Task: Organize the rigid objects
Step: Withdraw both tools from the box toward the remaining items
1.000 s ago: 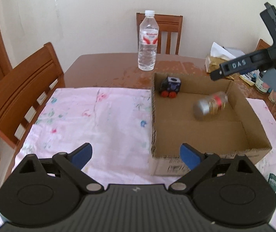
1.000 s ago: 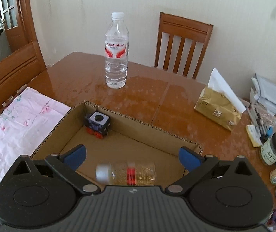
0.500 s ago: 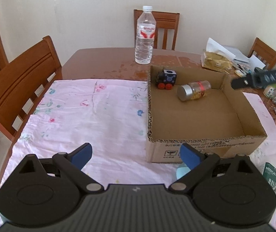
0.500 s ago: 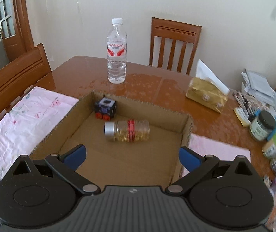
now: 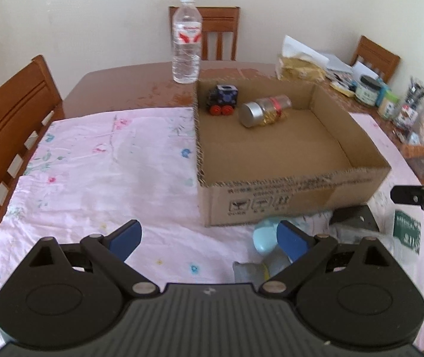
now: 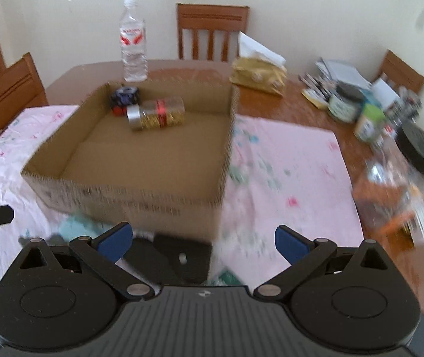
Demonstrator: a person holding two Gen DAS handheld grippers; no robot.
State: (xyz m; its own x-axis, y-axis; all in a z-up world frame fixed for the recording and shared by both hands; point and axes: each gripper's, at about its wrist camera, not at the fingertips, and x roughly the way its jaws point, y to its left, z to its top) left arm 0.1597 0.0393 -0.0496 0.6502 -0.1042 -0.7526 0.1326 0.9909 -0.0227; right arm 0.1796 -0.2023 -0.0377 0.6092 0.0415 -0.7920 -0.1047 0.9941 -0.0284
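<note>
Both grippers hovered on the near side of the cardboard box, and neither held anything. The left gripper had its blue-tipped fingers spread wide over the pink flowered cloth, near the box's front left corner. The right gripper also had its fingers spread wide, in front of the box's front right corner.

Just before the box's front wall lay a pale blue object, a flat black object and a green packet; blur hid what they were.

Inside the box, at its far left corner, sat a small toy train with red wheels. Beside it, to the right, a clear jar with a silver lid and a red band lay on its side, touching or nearly touching the train.

Beyond the box's far left corner a water bottle stood upright on the bare wooden table. Beyond the far right corner sat a gold tissue pack, and farther right stood a crowd of jars. Wooden chairs ringed the table.
</note>
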